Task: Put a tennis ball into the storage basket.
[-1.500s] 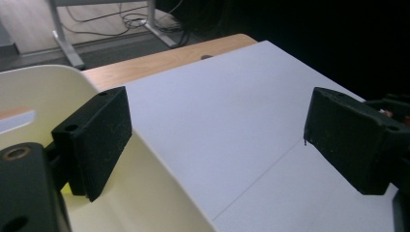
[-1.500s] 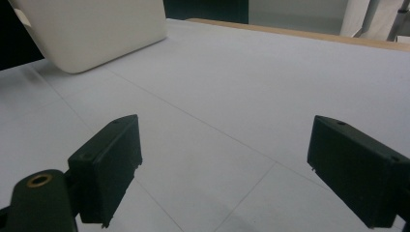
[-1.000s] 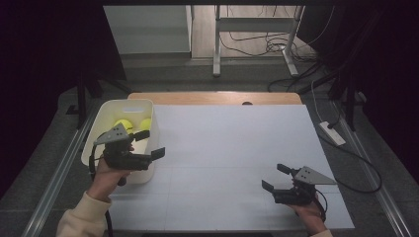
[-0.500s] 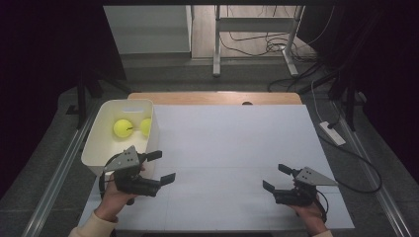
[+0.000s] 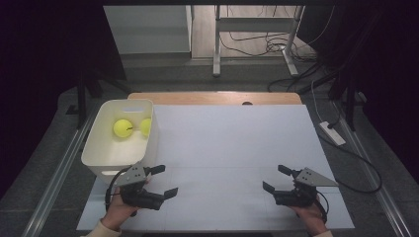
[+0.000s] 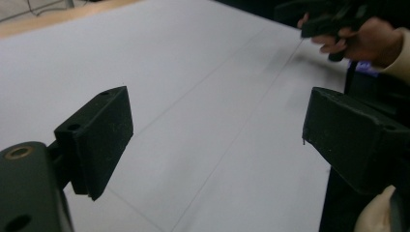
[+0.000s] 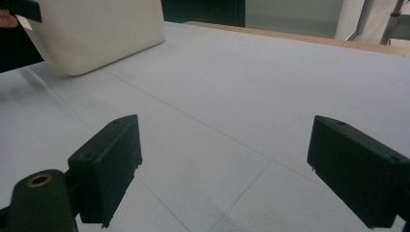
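Two balls (image 5: 123, 128) in bin (image 5: 101, 156), both tools wide, empty.

White table (image 5: 232, 143), wooden strip along far edge. White plastic bin (image 5: 101, 157) at left side of table, two yellow-green tennis balls (image 5: 123, 128) inside near far wall, side by side. Left gripper (image 5: 163, 181) just in front of bin's near right corner, low over table, jaws spread, nothing between. Right gripper (image 5: 276, 178) near front right of table, jaws spread, empty, grey three-cornered plate on top. Grippers well apart. White power strip (image 5: 332, 133) on floor right of table, cables beyond.
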`<state>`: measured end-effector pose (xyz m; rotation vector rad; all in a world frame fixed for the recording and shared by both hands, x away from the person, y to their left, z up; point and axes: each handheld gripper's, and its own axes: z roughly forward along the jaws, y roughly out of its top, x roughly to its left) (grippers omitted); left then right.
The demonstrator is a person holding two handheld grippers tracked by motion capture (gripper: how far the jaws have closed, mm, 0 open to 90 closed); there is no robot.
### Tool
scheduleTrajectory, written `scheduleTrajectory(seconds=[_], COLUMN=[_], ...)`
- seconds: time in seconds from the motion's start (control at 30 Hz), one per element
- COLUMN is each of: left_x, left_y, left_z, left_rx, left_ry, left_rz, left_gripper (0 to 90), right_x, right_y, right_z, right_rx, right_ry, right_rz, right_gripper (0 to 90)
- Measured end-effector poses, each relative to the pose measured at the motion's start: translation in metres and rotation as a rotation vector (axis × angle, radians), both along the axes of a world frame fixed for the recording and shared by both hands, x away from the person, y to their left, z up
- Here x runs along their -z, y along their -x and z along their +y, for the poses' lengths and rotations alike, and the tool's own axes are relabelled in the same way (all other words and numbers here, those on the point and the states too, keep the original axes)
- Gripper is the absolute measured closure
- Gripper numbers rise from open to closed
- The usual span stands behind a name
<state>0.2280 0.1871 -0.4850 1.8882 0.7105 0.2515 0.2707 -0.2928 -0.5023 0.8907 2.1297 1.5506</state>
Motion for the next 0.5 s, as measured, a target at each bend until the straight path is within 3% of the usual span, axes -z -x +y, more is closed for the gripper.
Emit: scheduleTrajectory(seconds=[0.23,0.5], left_x=[0.021,0.029], left_y=[-0.004,-0.006], left_z=[0.002,0.004], left_rx=[-0.019,-0.027], left_ry=[-0.027,-0.046], left_rz=[0.029,0.024], left_gripper=[11.3,11.5], right_x=[0.001,0.003], right_y=[0.001,0.003], right_z=[-0.001,-0.002], right_rx=[0.000,-0.022], right_ry=[0.003,0.029], right_rz=[0.005,0.015], right_gripper=[11.9,11.9])
